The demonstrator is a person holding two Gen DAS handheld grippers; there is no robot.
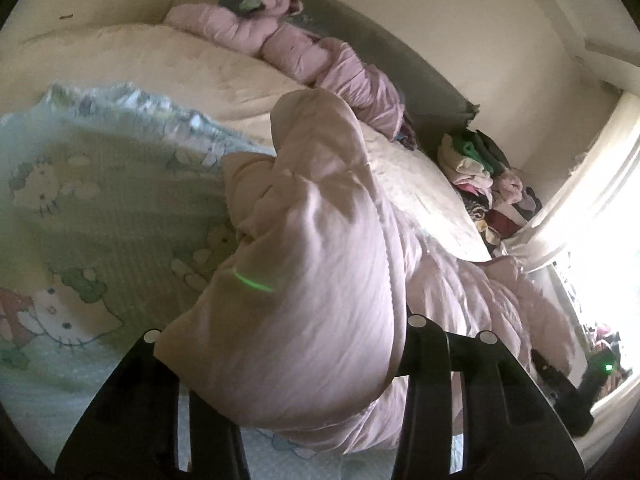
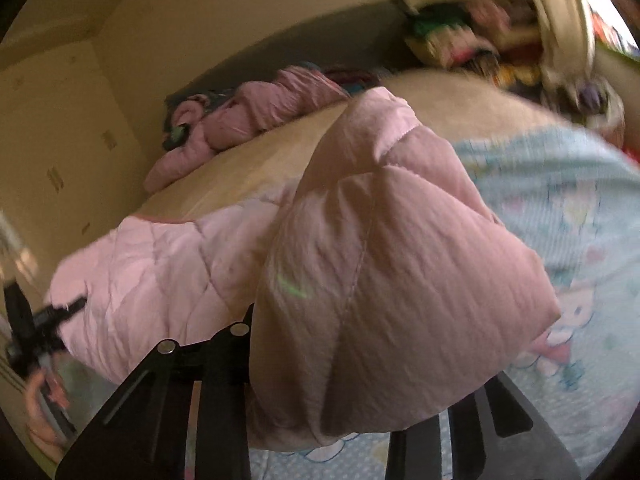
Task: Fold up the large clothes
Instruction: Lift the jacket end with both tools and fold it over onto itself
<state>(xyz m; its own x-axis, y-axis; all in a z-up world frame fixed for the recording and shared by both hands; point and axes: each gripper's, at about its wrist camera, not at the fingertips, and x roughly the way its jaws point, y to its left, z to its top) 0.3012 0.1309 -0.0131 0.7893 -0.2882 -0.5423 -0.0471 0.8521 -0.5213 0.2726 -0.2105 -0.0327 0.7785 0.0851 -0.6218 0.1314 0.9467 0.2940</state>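
A pale pink quilted garment [image 1: 320,248] bulges up between the fingers of my left gripper [image 1: 296,364], which is shut on a thick fold of it and holds it above the bed. Its remaining fabric trails off right toward my right gripper [image 1: 580,392]. In the right wrist view another bunched corner of the same garment [image 2: 400,264] fills the jaws of my right gripper [image 2: 356,384], shut on it. The fabric stretches left to the left gripper [image 2: 36,328], held by a hand [image 2: 40,412]. The pads are hidden by cloth.
Under the garment lies a light blue cartoon-print sheet [image 1: 80,208] over a cream bed cover [image 1: 160,64]. A second pink padded jacket [image 1: 288,48] lies along the dark headboard [image 1: 400,68]. A clothes pile [image 1: 480,172] sits in the corner by a bright window [image 1: 600,208].
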